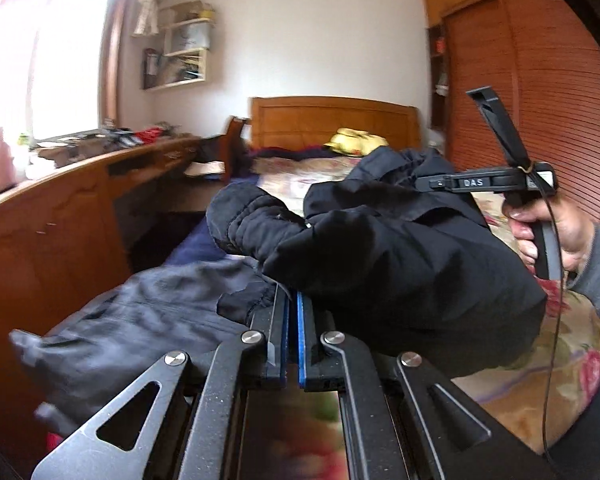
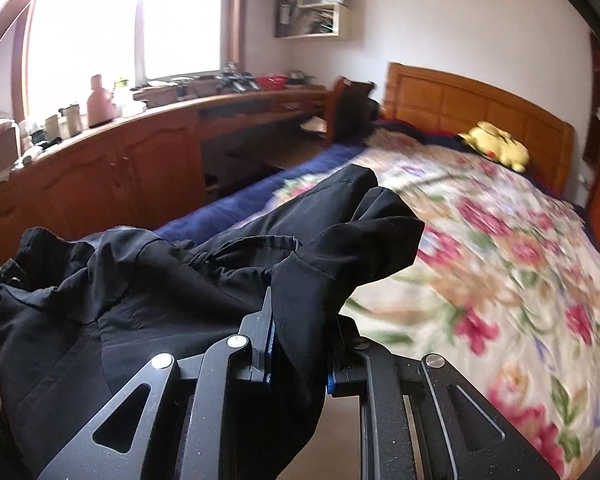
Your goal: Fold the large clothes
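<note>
A large black padded jacket [image 1: 400, 248] hangs bunched above the bed, stretched between both grippers. My left gripper [image 1: 290, 296] is shut, its blue-padded jaws pinching a thin edge of the jacket at the tips. My right gripper [image 2: 300, 312] is shut on a thick fold of the same jacket [image 2: 172, 280], which spills over its fingers and down through the jaws. In the left wrist view a hand [image 1: 556, 236] holds the right gripper [image 1: 424, 183], whose tips are buried in the fabric. A grey garment [image 1: 140, 320] lies blurred at lower left.
Under the jacket is a bed with a floral quilt [image 2: 500, 248], a wooden headboard [image 2: 472, 108] and a yellow plush toy [image 2: 496, 150]. A long wooden desk and cabinets [image 2: 120, 176] run under the window on the left. Slatted wardrobe doors [image 1: 532, 112] stand at right.
</note>
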